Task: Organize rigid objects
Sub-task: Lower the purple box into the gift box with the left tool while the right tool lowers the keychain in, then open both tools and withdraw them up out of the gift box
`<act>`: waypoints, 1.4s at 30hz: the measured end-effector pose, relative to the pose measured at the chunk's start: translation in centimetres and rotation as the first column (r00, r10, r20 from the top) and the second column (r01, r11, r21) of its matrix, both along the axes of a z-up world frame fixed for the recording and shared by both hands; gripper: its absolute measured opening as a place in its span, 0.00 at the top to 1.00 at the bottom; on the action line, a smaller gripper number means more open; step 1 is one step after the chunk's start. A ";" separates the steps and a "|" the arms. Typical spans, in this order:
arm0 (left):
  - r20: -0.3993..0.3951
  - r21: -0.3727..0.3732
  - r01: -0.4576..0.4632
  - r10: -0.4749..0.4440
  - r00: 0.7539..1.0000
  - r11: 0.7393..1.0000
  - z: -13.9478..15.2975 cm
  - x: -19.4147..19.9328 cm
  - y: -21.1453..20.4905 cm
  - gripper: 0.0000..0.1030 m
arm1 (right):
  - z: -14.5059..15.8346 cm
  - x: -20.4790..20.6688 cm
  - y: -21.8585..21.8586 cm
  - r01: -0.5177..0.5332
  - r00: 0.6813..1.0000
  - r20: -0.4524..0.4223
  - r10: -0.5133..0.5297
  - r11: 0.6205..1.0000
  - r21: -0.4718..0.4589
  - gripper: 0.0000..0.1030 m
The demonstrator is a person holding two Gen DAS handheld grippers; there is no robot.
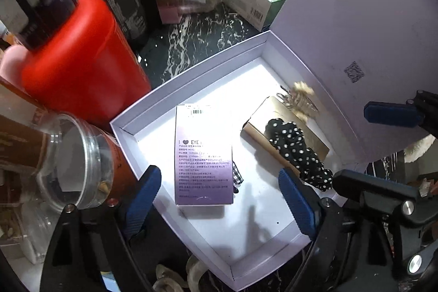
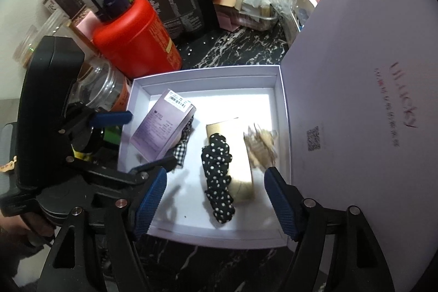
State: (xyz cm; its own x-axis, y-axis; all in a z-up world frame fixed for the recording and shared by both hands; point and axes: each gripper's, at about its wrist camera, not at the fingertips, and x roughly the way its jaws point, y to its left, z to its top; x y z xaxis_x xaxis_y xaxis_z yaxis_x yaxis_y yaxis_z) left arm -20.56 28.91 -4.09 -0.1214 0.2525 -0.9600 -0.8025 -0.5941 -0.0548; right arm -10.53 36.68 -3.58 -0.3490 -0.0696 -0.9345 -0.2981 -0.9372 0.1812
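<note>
While we look along the left gripper (image 1: 219, 199), its blue ribbed fingers stand spread and hold nothing, poised over the white cardboard box (image 1: 191, 73), whose glossy lilac lid (image 1: 356, 18) stands raised at two o'clock. Inside, a smooth purple carton (image 1: 204, 155) lies flat at the centre, a gold card box (image 1: 287, 122) sits at three o'clock with a soft polka-dot scrunchie (image 1: 295, 149) draped on it and a blurred pale hair clip (image 1: 301, 97) beyond. A red plastic canister (image 1: 76, 64) and a clear jar (image 1: 76, 163) wait outside at nine o'clock on the dark marbled surface (image 1: 197, 32). From the right wrist, the right gripper (image 2: 216, 199) is likewise spread and empty, low at six o'clock over the box. We judge the sorting partly done: several items are boxed, yet the rigid clutter at twelve o'clock remains.
</note>
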 end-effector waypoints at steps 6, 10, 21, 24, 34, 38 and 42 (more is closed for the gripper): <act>-0.018 0.015 0.000 0.000 1.000 1.000 1.4 0.8 -0.5 0.14 | 1.3 1.0 -0.3 0.004 1.000 -0.017 -0.004 1.000 0.009 0.28; -0.031 0.018 -0.006 0.006 1.000 1.000 2.2 1.2 -0.9 0.14 | 2.0 1.6 -0.6 0.008 0.999 -0.031 -0.007 1.000 0.015 0.28; -0.085 0.033 -0.067 0.070 0.994 0.997 4.4 2.9 -4.1 0.14 | 3.6 3.0 -2.4 -0.012 0.998 -0.068 0.014 1.000 0.020 0.28; -0.102 0.041 -0.096 0.100 0.990 0.994 5.0 3.4 -5.2 0.14 | 3.9 3.1 -3.1 -0.025 0.997 -0.075 0.026 1.000 0.019 0.28; -0.104 0.048 -0.174 0.178 0.978 0.984 5.7 5.1 -8.9 0.14 | 4.1 3.9 -5.5 -0.050 0.996 -0.079 0.051 0.999 0.009 0.28; -0.109 0.051 -0.197 0.202 0.973 0.979 5.9 5.7 -10.4 0.14 | 4.3 3.9 -6.5 -0.071 0.994 -0.084 0.071 0.997 0.009 0.28; -0.107 0.053 -0.232 0.236 0.966 0.971 6.1 6.0 -12.0 0.14 | 4.5 4.0 -7.6 -0.092 0.992 -0.091 0.092 0.996 0.011 0.28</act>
